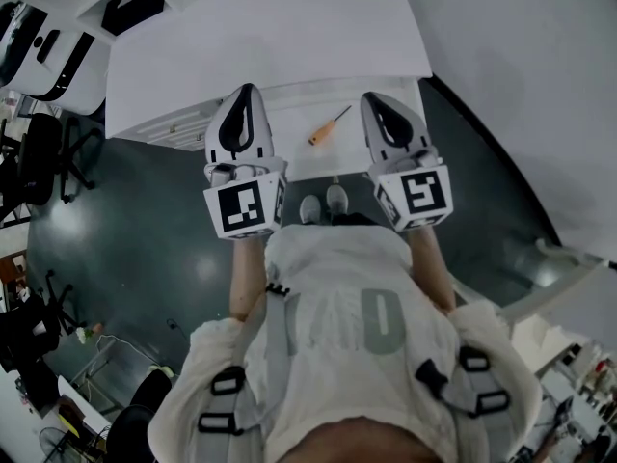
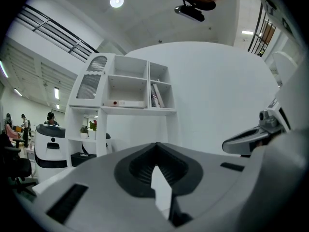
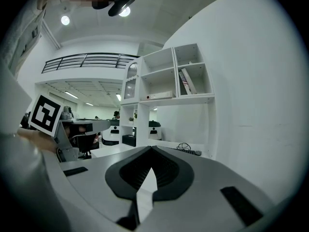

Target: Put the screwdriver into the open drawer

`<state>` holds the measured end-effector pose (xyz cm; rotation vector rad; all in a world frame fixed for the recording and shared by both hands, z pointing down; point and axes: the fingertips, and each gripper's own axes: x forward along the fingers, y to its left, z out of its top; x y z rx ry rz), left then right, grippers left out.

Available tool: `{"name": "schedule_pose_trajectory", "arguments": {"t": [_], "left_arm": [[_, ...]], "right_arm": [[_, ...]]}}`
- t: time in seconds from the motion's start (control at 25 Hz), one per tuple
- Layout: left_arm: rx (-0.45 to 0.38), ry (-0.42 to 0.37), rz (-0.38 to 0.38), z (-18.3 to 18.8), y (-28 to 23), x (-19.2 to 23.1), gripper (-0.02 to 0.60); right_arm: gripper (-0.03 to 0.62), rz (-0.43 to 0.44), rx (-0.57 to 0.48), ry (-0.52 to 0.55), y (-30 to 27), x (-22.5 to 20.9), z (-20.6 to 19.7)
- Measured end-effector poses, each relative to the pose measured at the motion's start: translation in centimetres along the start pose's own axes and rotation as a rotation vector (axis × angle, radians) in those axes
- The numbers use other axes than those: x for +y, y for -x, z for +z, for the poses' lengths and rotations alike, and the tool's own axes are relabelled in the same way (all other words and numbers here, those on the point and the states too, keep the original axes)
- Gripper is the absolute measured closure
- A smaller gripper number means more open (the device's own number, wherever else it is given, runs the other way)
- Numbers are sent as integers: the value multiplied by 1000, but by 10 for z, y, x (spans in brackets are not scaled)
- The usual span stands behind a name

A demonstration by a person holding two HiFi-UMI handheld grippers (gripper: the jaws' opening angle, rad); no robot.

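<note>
Screwdriver (image 1: 328, 126) lies loose on what looks like the open drawer (image 1: 318, 164), btw L gripper (image 1: 248, 93) and R gripper (image 1: 373, 99), both tongs pressed together, empty.

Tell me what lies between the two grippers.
The screwdriver lies between the left gripper and the right gripper, touching neither; the head view shows it.

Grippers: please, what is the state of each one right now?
Left gripper: closed, holding nothing.
Right gripper: closed, holding nothing.
</note>
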<state>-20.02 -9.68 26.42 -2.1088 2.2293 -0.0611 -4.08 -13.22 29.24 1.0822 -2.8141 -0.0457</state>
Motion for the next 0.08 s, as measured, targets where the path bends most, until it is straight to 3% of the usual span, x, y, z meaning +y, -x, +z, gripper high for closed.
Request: {"name": "schedule_pose_trajectory", "arguments": {"t": [0.08], "left_arm": [[-3, 6, -2, 0, -2, -1, 577]], "right_arm": [[589, -4, 4, 35, 0, -5, -6]]}}
